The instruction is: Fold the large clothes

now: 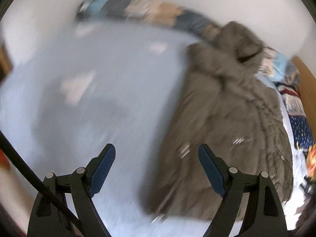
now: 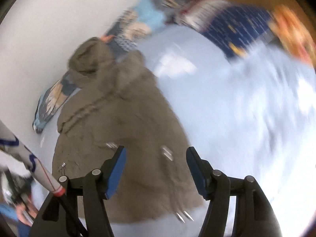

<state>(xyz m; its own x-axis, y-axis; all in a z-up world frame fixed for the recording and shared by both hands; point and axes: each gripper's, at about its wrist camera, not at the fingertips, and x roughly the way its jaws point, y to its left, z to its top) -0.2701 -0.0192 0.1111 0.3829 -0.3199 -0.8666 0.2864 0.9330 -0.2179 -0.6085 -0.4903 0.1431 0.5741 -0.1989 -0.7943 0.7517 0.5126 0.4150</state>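
A grey-brown hooded jacket (image 1: 227, 118) lies folded on a pale blue bed sheet (image 1: 98, 88), its hood toward the wall. It also shows in the right wrist view (image 2: 122, 138). My left gripper (image 1: 157, 154) is open and empty, held above the sheet at the jacket's left edge. My right gripper (image 2: 156, 156) is open and empty, held above the jacket's lower right part. Both views are blurred by motion.
A patterned blue and beige quilt (image 1: 142, 9) runs along the white wall (image 1: 49, 19) behind the jacket, and continues to the right (image 2: 237, 23). A wooden bed frame (image 1: 304, 71) borders the right side. A person's hand and sleeve (image 2: 21, 211) show at lower left.
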